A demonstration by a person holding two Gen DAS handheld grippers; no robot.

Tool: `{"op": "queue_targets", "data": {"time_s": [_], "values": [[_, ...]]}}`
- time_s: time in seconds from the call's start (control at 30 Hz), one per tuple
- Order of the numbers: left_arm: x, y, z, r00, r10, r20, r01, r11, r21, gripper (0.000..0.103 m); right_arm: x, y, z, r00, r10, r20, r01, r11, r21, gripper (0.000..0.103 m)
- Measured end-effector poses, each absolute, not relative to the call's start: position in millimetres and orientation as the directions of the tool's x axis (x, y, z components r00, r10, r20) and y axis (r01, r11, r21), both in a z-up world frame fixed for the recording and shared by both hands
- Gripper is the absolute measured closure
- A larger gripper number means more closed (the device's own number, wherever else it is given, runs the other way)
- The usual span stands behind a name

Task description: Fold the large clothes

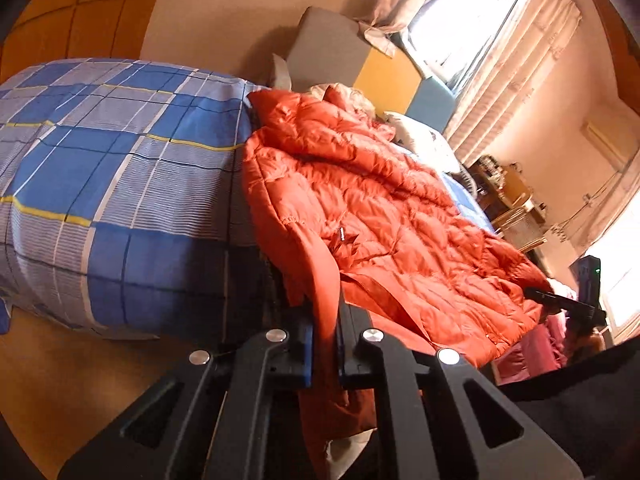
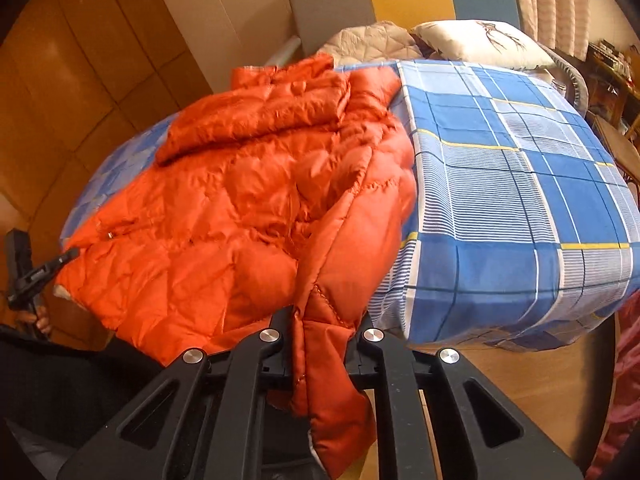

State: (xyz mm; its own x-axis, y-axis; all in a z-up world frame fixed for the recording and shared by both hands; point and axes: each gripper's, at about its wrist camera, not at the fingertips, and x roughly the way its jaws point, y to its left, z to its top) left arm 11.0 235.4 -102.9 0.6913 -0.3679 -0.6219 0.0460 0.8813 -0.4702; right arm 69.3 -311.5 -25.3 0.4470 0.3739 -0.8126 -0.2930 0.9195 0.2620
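Note:
An orange quilted down jacket (image 1: pixel 372 216) lies spread on the bed, its hem hanging over the near edge. It also shows in the right wrist view (image 2: pixel 248 184). My left gripper (image 1: pixel 325 328) is shut on one corner of the jacket's hem. My right gripper (image 2: pixel 322 328) is shut on the other corner of the hem. In the left wrist view the right gripper (image 1: pixel 560 300) shows at the jacket's far corner. In the right wrist view the left gripper (image 2: pixel 44 272) shows at the jacket's left corner.
The bed has a blue checked sheet (image 2: pixel 512 184). A white pillow (image 2: pixel 480 44) and a beige quilt (image 2: pixel 372 44) lie at its head. A padded headboard (image 1: pixel 332 48) stands behind. Curtains (image 1: pixel 508 76) and a cluttered desk (image 1: pixel 508 188) are on the right. Wooden floor (image 2: pixel 520 392) lies below.

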Motion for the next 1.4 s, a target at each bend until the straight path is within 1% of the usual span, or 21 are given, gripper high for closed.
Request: {"op": "queue_targets", "data": {"time_s": [0.2, 0.33, 0.43, 0.53, 0.7, 0.83, 1.0, 1.07, 1.17, 1.2, 1.23, 1.27, 1.3, 1.33, 1.37, 1.4], "values": [[21, 242, -77, 0.738, -0.390, -0.550, 0.100, 0.870, -0.483, 0.096, 86, -314, 3, 0.536, 0.428, -0.728, -0.287, 0.903, 0.319, 0.093], [50, 249, -55, 0.767, -0.406, -0.496, 0.138, 0.861, -0.490, 0.096, 112, -307, 22, 0.571, 0.453, -0.685, -0.301, 0.891, 0.339, 0.093], [73, 251, -44, 0.772, -0.409, -0.487, 0.148, 0.860, -0.489, 0.096, 135, -300, 33, 0.588, 0.461, -0.665, -0.309, 0.887, 0.342, 0.093], [111, 254, -36, 0.775, -0.393, -0.494, 0.146, 0.873, -0.466, 0.096, 169, -293, 38, 0.604, 0.446, -0.660, -0.301, 0.895, 0.329, 0.093], [168, 257, -32, 0.771, -0.386, -0.507, 0.132, 0.876, -0.465, 0.096, 224, -282, 32, 0.608, 0.429, -0.668, -0.271, 0.903, 0.333, 0.093], [213, 257, -39, 0.763, -0.362, -0.536, 0.093, 0.881, -0.464, 0.095, 259, -273, 20, 0.607, 0.404, -0.684, -0.233, 0.914, 0.333, 0.093], [251, 257, -55, 0.745, -0.328, -0.581, 0.037, 0.890, -0.455, 0.094, 291, -262, 0, 0.606, 0.369, -0.705, -0.189, 0.928, 0.322, 0.093], [263, 258, -64, 0.736, -0.316, -0.599, 0.009, 0.889, -0.458, 0.093, 299, -258, -6, 0.603, 0.355, -0.714, -0.176, 0.933, 0.315, 0.091], [278, 260, -75, 0.722, -0.294, -0.626, -0.036, 0.888, -0.459, 0.091, 312, -252, -14, 0.606, 0.331, -0.723, -0.155, 0.941, 0.301, 0.086], [282, 259, -77, 0.720, -0.285, -0.633, -0.046, 0.890, -0.454, 0.089, 317, -251, -16, 0.606, 0.324, -0.726, -0.145, 0.943, 0.300, 0.082], [286, 258, -80, 0.716, -0.284, -0.638, -0.053, 0.889, -0.456, 0.083, 320, -249, -18, 0.605, 0.319, -0.730, -0.137, 0.944, 0.299, 0.077], [289, 258, -82, 0.713, -0.285, -0.640, -0.059, 0.886, -0.460, 0.079, 323, -248, -20, 0.604, 0.317, -0.731, -0.130, 0.944, 0.302, 0.074], [292, 259, -84, 0.712, -0.284, -0.642, -0.068, 0.883, -0.465, 0.070, 328, -247, -22, 0.603, 0.315, -0.733, -0.120, 0.944, 0.307, 0.066], [294, 260, -85, 0.710, -0.292, -0.641, -0.073, 0.875, -0.479, 0.057, 331, -247, -23, 0.602, 0.315, -0.734, -0.109, 0.943, 0.315, 0.057], [297, 263, -86, 0.712, -0.307, -0.632, -0.081, 0.858, -0.508, 0.051, 334, -247, -24, 0.602, 0.322, -0.731, -0.102, 0.939, 0.330, 0.053], [299, 264, -85, 0.715, -0.309, -0.627, -0.088, 0.850, -0.520, 0.043, 338, -247, -24, 0.602, 0.328, -0.728, -0.095, 0.935, 0.343, 0.050]]}}
